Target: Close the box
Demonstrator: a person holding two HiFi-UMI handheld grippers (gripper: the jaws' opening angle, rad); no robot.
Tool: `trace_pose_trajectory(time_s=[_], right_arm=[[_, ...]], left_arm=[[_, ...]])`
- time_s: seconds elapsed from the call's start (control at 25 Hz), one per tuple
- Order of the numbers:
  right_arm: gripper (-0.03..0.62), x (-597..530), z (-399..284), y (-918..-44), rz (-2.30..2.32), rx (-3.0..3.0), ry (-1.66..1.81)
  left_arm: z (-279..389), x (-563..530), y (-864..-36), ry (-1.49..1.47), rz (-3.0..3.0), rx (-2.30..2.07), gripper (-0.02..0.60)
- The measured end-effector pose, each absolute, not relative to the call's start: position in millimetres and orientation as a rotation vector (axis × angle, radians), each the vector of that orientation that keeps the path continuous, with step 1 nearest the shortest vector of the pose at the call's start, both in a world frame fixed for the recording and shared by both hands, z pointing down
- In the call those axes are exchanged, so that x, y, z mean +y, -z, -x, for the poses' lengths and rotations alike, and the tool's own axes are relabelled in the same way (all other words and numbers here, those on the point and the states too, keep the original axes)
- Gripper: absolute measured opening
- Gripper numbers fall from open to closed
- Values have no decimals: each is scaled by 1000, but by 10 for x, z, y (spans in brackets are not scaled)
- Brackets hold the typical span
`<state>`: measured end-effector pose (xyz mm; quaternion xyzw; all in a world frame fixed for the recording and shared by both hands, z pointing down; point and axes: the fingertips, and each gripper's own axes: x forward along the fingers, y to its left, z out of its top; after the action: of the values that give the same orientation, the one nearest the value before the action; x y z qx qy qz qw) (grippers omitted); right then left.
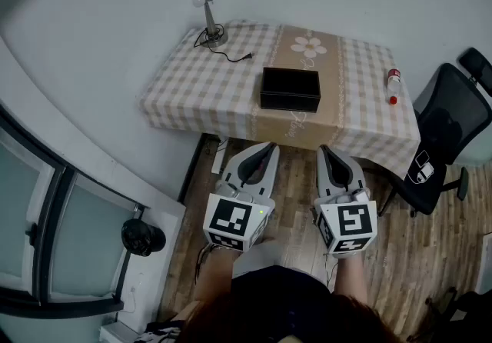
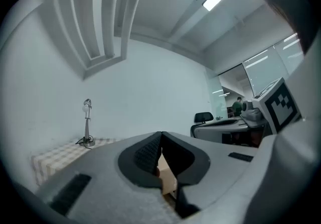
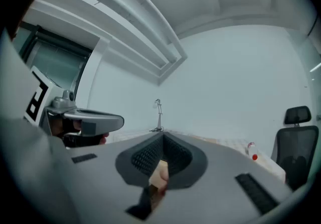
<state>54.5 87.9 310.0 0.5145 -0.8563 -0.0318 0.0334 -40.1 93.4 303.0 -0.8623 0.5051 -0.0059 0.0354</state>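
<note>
Both left gripper (image 1: 269, 151) and right gripper (image 1: 324, 152) show fingers pressed together, empty, well short of the box (image 1: 290, 89), which I judge light and rigid: push at its top edge.

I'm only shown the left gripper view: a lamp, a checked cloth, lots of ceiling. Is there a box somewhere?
Observer: Yes. The head view shows a black box mid-table, right of the lamp.
Operator: Are the grippers near it?
Observer: No. The left gripper and right gripper hang over the wooden floor, short of the table.
Operator: Is the other one holding anything?
Observer: No. The right gripper view shows its jaws together, with nothing between them.
</note>
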Motion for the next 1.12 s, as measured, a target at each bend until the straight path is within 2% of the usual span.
trace_pose_trajectory(time_s=[0.4, 1.12], right_arm=[[17, 965, -617, -3174, -1618, -2663, 27], [16, 527, -401, -3211, -1632, -2657, 27]], left_arm=[[420, 1067, -3177, 9, 2662, 1555, 26], [477, 513, -3122, -4, 2704, 1438, 26]])
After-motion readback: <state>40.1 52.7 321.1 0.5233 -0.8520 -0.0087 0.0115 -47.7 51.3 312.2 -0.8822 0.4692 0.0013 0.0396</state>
